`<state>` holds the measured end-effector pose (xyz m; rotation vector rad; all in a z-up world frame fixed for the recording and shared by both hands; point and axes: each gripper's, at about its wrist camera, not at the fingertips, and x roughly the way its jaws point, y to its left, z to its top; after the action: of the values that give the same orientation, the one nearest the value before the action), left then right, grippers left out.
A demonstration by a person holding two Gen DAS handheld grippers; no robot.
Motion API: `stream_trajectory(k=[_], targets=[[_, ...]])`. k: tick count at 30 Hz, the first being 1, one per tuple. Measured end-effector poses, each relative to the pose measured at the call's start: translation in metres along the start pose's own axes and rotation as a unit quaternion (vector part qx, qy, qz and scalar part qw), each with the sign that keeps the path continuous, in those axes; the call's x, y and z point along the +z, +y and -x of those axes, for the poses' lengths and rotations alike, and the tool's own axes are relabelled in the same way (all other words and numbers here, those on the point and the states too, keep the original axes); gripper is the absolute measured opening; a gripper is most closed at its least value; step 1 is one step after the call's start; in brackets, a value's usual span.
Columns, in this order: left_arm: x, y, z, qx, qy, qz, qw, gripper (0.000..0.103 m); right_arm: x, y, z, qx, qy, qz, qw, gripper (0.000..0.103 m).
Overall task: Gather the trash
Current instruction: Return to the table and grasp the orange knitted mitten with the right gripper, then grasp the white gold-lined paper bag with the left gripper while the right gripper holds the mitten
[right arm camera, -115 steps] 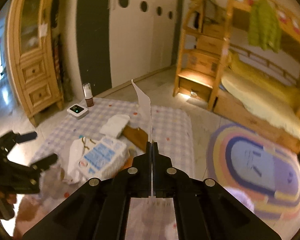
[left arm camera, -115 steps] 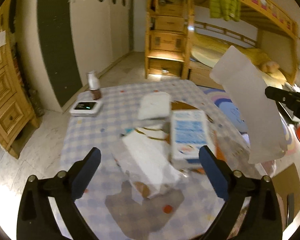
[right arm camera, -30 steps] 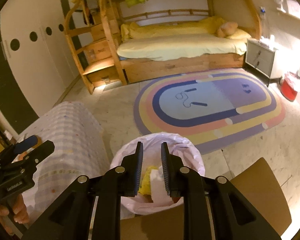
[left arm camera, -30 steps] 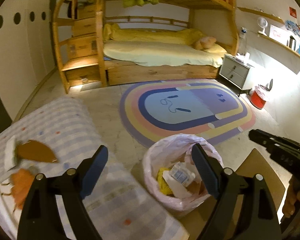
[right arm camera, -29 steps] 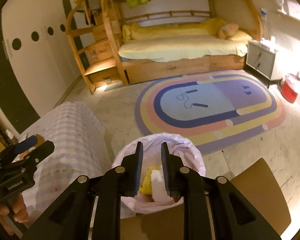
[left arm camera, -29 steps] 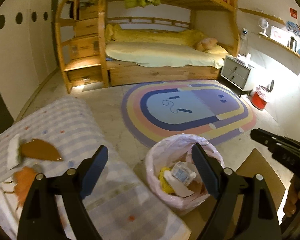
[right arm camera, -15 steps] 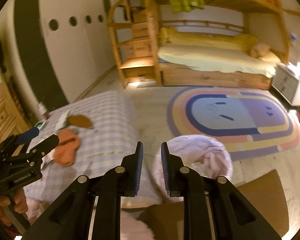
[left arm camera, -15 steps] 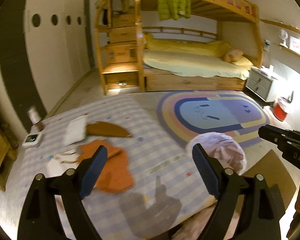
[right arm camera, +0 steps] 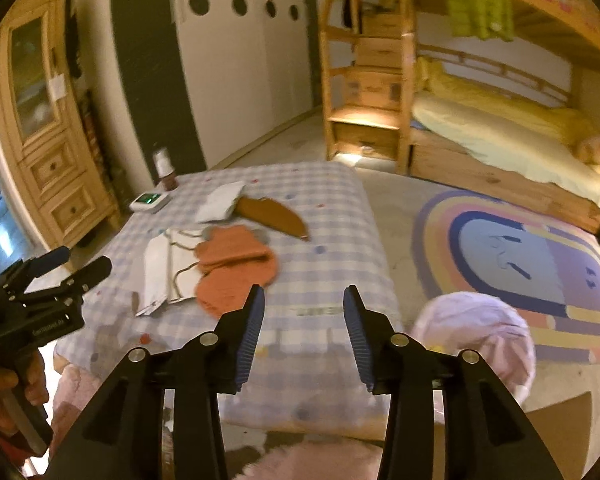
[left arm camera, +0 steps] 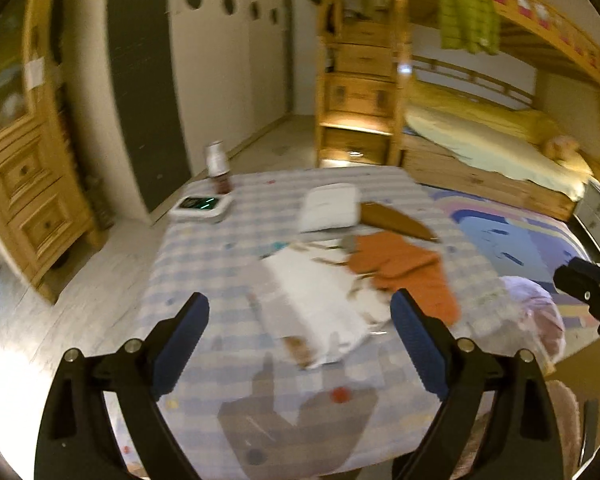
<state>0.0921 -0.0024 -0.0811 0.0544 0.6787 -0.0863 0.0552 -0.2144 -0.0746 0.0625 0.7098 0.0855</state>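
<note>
While both grippers are hanging empty above the table, the litter is lying spread across the checked cloth.

Trash on the table: a flat white paper bag (left arm camera: 316, 300) with thin cord handles and a brown stain at its near end is lying in the middle of the left wrist frame; an orange, soft-looking crumpled piece (left arm camera: 408, 272) is overlapping its right edge; a brown, smooth, leaf-shaped flat piece (left arm camera: 396, 220) is lying just beyond that; a white, puffy rectangular packet (left arm camera: 330, 208) is touching the brown piece's left end.

Trash bag: a thin, translucent, pale pink plastic bag (right arm camera: 476, 332), crinkled and rounded, is standing on the floor at the lower right of the right wrist frame, just beside the table's right edge.

Table: a blue-and-white checked cloth (right arm camera: 332, 240) with small coloured dots is draping over the rounded edges.

Left gripper (left arm camera: 300, 340): its blue-padded black jaws are standing spread wide, nothing between them, framing the near end of the white paper bag from above.

Right gripper (right arm camera: 304, 324): its ribbed blue pads have just been opening and are standing partly apart with nothing between them, above the table's near right corner.

Other things: a small white flat device (left arm camera: 200, 206) with a green-lit screen and a white-and-brown bottle (left arm camera: 218, 168) are sitting at the table's far left corner.

Hand (right arm camera: 4, 384): it is gripping the left gripper's handle at the lower left of the right wrist frame.
</note>
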Motion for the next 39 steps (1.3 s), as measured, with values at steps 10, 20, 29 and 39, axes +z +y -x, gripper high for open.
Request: stream_trajectory(k=[10,20,29,39], targets=[[-0.008,0.033,-0.026,0.028,0.022,0.023,0.9991,0.089,0.006,0.028,-0.065,0.037,0.045,0.024,0.998,0.043],[-0.012,0.039,-0.057,0.036,0.049,0.028,0.9977,0.089,0.019,0.03,-0.128,0.038,0.077,0.026,0.996,0.043],[-0.012,0.042,-0.067,0.04,0.064,0.031,0.9967,0.089,0.014,0.029,-0.153,0.057,0.091,0.033,0.994,0.028],[-0.013,0.041,-0.044,0.039,0.047,0.029,0.9977,0.089,0.031,0.037,-0.096,0.085,0.029,0.038,0.995,0.008]])
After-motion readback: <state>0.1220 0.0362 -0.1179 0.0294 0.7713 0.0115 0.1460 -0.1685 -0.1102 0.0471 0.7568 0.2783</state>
